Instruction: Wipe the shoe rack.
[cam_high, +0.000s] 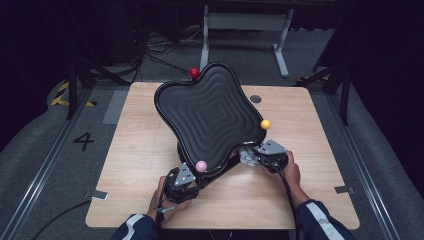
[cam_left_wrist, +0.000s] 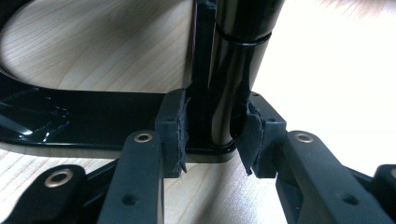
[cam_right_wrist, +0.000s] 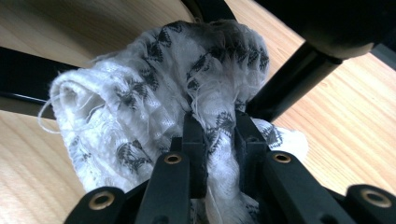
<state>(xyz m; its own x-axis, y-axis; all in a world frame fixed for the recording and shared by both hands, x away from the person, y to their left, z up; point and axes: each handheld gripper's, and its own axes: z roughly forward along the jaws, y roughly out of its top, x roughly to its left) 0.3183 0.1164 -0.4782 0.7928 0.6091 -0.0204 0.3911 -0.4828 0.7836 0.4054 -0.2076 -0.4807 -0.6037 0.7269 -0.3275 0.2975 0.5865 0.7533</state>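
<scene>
A: Where is the black tray (cam_high: 210, 117)?
B: On its stand in the middle of the wooden table (cam_high: 135, 150). It tips, the far end by the red ball (cam_high: 194, 73) high and the near end by the pink ball (cam_high: 201, 166) low.
A: And the left gripper (cam_left_wrist: 212, 135)?
B: Its jaws squeeze the stand's upright black post (cam_left_wrist: 233, 74).
A: The right gripper (cam_right_wrist: 219, 144)?
B: Nearly shut, pinching a white patterned cloth (cam_right_wrist: 149, 102) under the tray's right edge.

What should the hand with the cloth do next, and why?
Probably rub the cloth along the slanted black leg beside it. The right gripper has its fingers shut on the cloth right under the wavy black tray, while the left gripper clamps the upright post, seemingly steadying it.
</scene>
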